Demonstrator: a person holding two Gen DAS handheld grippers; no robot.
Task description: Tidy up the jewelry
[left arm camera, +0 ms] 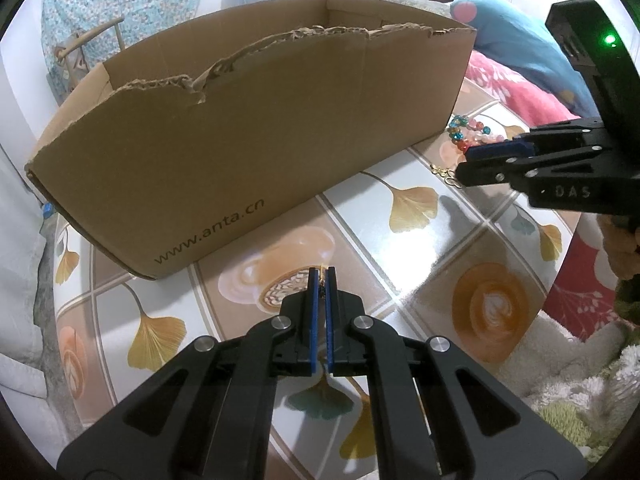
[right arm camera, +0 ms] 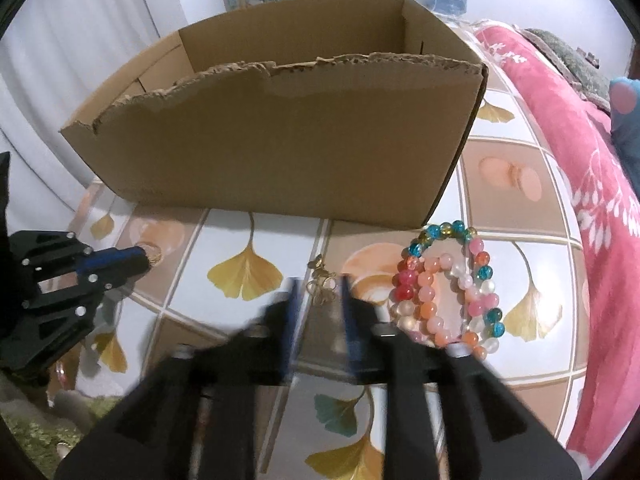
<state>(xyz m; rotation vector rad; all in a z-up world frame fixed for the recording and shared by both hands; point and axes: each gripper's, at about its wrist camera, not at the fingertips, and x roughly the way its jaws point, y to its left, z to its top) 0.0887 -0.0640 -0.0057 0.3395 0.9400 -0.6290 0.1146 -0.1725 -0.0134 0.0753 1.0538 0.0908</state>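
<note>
While the right gripper (right arm camera: 319,300) stands partly open around the gold charm (right arm camera: 320,286), nothing's pinched yet.

That charm, lower centre of the right wrist view, looks tiny, light and snaggy, so I'd take it across the middle. Beaded bracelets (right arm camera: 448,292) just right of it look stiff-ish but rolly. Left gripper (left arm camera: 321,276) is clamped on something small and gold I can't identify. Cardboard box (right arm camera: 280,152) up top; what little interior shows looks bare.

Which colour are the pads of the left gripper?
Blue pads on the black left gripper, clearest in the left wrist view.
</note>
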